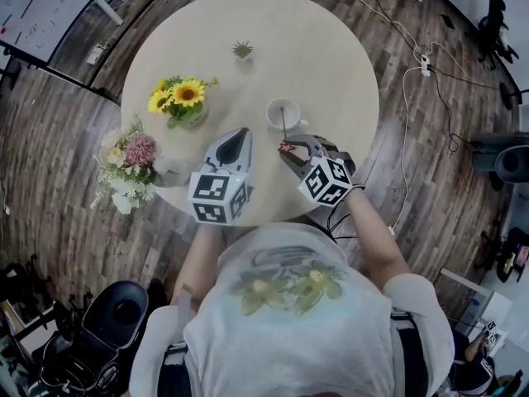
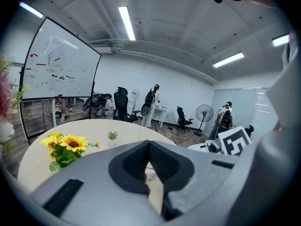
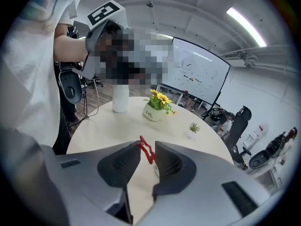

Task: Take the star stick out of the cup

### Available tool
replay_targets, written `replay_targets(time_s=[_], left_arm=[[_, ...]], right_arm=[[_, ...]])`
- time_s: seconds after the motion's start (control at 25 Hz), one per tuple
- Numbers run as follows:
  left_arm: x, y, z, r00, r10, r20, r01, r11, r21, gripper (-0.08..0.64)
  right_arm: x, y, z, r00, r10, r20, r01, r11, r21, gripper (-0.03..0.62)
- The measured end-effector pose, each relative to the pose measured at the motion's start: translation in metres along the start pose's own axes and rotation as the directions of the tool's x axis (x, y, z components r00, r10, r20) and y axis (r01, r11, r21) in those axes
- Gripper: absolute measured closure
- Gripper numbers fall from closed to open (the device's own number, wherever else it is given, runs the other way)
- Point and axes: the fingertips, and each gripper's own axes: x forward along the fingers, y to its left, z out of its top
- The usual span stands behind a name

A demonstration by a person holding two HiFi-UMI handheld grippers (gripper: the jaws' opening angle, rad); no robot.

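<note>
Your worktop [image 1: 322, 48] is big, round and smooth, with a pale wood look. Your two grey plastic grippers hang over its near edge, each with a cube of black and white squares.

Your left gripper [image 1: 244, 132] has its fingers [image 2: 134, 161] clenched tip to tip with nothing in them. Their inner faces are dark and ribbed.

Your right gripper [image 1: 289, 149] is grasping the star stick [image 1: 286, 147]: the flat red star sits pinched between its ribbed fingers [image 3: 171, 164].

At the left edge stands a bunch of pink and white flowers [image 1: 132, 160], its vase hard to make out. Next to it is a small round pot of yellow sunflowers [image 1: 186, 98].

The white cup [image 1: 273, 110] is round and shiny. The thin dark stick leans out of it toward you, and its low end is hidden inside the cup.

A tiny spiky green plant [image 1: 242, 50] stands far back.
</note>
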Motion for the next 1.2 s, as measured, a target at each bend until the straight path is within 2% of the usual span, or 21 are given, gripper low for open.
replay_targets(time_s=[0.08, 0.48, 1.2], left_arm=[[0.001, 0.001, 0.000, 1.000, 0.001, -0.002, -0.001, 1.000, 0.001, 0.558], [0.001, 0.004, -0.002, 1.000, 0.004, -0.008, -0.004, 1.000, 0.008, 0.558], [0.003, 0.004, 0.000, 1.000, -0.003, -0.004, 0.003, 1.000, 0.011, 0.558]], right_arm=[[-0.001, -0.003, 0.001, 1.000, -0.012, 0.007, 0.012, 1.000, 0.019, 0.502], [-0.006, -0.024, 0.007, 0.994, -0.090, 0.054, 0.082, 0.987, 0.140, 0.526], [-0.018, -0.047, 0.016, 0.983, -0.164, 0.078, 0.143, 0.964, 0.223, 0.557]])
